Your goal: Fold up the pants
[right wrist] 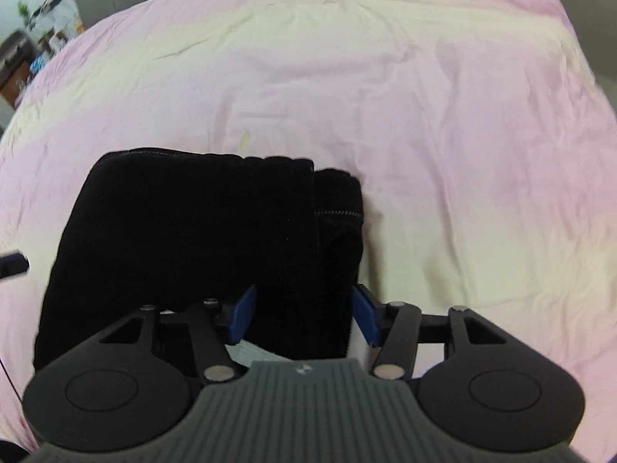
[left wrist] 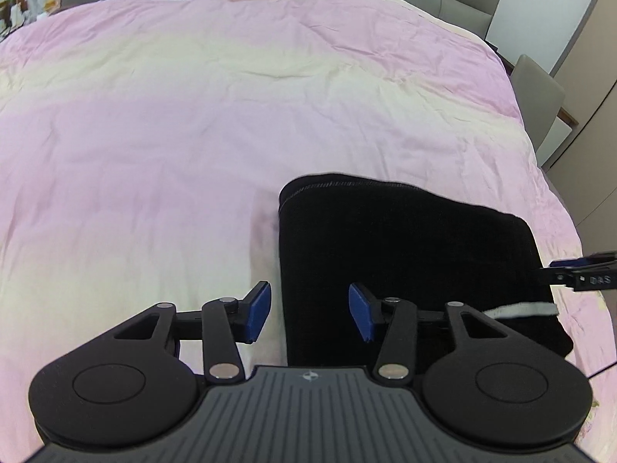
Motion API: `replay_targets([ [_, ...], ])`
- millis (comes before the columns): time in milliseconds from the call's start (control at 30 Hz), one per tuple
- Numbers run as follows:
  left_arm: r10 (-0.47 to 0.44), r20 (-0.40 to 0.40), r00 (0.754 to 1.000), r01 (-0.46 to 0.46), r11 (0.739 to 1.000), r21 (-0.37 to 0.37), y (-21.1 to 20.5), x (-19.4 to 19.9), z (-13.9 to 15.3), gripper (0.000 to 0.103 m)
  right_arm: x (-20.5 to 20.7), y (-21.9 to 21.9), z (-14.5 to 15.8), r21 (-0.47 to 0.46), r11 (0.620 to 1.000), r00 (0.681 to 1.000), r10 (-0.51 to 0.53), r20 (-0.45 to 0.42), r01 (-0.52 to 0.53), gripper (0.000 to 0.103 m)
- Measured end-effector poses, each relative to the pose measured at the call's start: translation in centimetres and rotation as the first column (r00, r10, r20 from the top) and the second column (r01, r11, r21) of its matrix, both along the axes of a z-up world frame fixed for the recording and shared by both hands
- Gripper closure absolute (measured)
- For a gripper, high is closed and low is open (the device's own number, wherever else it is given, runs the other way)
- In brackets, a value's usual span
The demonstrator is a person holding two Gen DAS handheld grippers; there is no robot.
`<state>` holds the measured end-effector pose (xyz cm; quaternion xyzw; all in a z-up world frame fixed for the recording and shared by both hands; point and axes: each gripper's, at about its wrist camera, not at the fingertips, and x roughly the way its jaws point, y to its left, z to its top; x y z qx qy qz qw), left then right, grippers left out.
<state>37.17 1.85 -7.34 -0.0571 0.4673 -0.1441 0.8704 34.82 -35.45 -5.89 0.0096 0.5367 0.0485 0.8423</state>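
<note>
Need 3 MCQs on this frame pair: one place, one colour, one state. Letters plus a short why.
1. Where do the pants lie?
A. on the pink bedcover
B. on a wooden floor
C. over a chair back

2. What colour are the pads of the left claw?
A. red
B. blue
C. white

3. How does the right claw stand?
A. shut on the pants
B. shut on nothing
C. open, fingers spread over the pants' near edge

Key: 1 A, pink cover shows on every visible side of the black bundle. 2 B, both pads are blue. 3 C, a wide gap separates its fingers, with black fabric seen between them.
</note>
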Motion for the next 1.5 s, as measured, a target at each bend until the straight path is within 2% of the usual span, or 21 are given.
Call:
replay_targets([
  [33, -0.004, 0.008, 1.000, 0.004, 1.000, 0.003, -0.4, 0.6, 0.1, 0.051, 0.0, 0.5, 0.9, -0.021, 0.999, 0.999, 0.036, 0.027, -0.035, 0.051],
  [100, -0.011, 0.025, 1.000, 0.011, 1.000, 0.000, -1.6, 1.9, 0.2, 0.052, 0.4, 1.4, 2.3, -0.005, 0.997, 0.995, 0.073, 0.070, -0.072, 0.053],
  [167, -0.022, 0.037, 0.999, 0.022, 1.000, -0.010, -2.6, 3.0, 0.0, 0.052, 1.2, 2.2, 2.5, 0.017, 0.995, 0.991, 0.096, 0.097, -0.098, 0.079],
  [267, -0.033, 0.022, 0.999, 0.032, 0.999, 0.008, -4.0, 4.6, -1.3, 0.054, 3.0, 2.9, 0.4, -0.022, 0.995, 0.992, 0.103, 0.069, -0.102, 0.088],
  [333, -0.034, -0.012, 0.999, 0.035, 0.998, 0.053, -4.7, 6.0, -2.8, 0.062, 4.1, 2.5, -1.5, -0.045, 0.995, 0.995, 0.087, 0.042, -0.085, 0.099],
  [567, -0.038, -0.147, 0.988, 0.052, 0.995, 0.088, -5.3, 9.3, -7.7, 0.060, 6.3, 1.1, -5.0, 0.002, 0.996, 0.996, 0.092, -0.003, -0.092, 0.101],
  [733, -0.024, -0.162, 0.987, 0.042, 0.994, 0.105, -5.4, 9.1, -7.1, 0.060, 6.4, 1.6, -5.1, -0.026, 0.996, 0.997, 0.082, -0.007, -0.082, 0.102],
  [833, -0.024, -0.118, 0.993, 0.038, 0.992, 0.119, -5.0, 7.4, -4.9, 0.060, 5.4, 2.3, -3.4, -0.052, 0.996, 0.997, 0.079, 0.010, -0.078, 0.101],
  [867, -0.032, -0.096, 0.995, 0.045, 0.991, 0.130, -4.8, 6.3, -4.0, 0.060, 4.6, 2.3, -2.6, -0.039, 0.997, 0.997, 0.074, 0.030, -0.073, 0.098],
  [933, -0.068, -0.058, 0.996, 0.077, 0.985, 0.156, -4.3, 3.9, -2.5, 0.060, 2.1, 1.9, -0.9, 0.004, 0.998, 0.996, 0.069, 0.063, -0.069, 0.092],
  [1000, -0.107, -0.029, 0.994, 0.111, 0.979, 0.172, -3.6, 0.9, -1.2, 0.059, -1.0, 1.7, 0.3, 0.017, 0.997, 0.993, 0.078, 0.091, -0.080, 0.091],
  [1067, -0.116, -0.011, 0.993, 0.116, 0.979, 0.165, -3.0, -1.8, -0.1, 0.055, -4.0, 1.5, 1.1, 0.012, 0.995, 0.990, 0.093, 0.110, -0.095, 0.091],
  [1133, -0.114, 0.003, 0.993, 0.112, 0.983, 0.146, -2.3, -4.7, 0.6, 0.046, -6.8, 1.2, 1.3, 0.020, 0.996, 0.988, 0.089, 0.128, -0.092, 0.091],
  [1233, -0.124, 0.017, 0.992, 0.120, 0.983, 0.137, -1.9, -8.7, 1.1, 0.041, -10.1, 1.2, 0.8, 0.042, 0.995, 0.985, 0.080, 0.152, -0.088, 0.091],
  [1367, -0.140, 0.014, 0.990, 0.136, 0.977, 0.163, -2.6, -12.4, 0.7, 0.033, -11.7, 1.0, -2.2, 0.052, 0.997, 0.987, 0.049, 0.151, -0.057, 0.090],
  [1433, -0.130, 0.006, 0.992, 0.126, 0.974, 0.189, -2.7, -13.8, -0.1, 0.028, -11.3, -0.1, -4.3, 0.122, 0.993, 0.995, -0.015, 0.096, 0.003, 0.090],
  [1500, -0.106, -0.018, 0.994, 0.108, 0.979, 0.175, -2.7, -14.5, -1.3, 0.027, -11.3, -1.3, -5.8, 0.196, 0.979, 0.995, -0.078, 0.070, 0.063, 0.090],
])
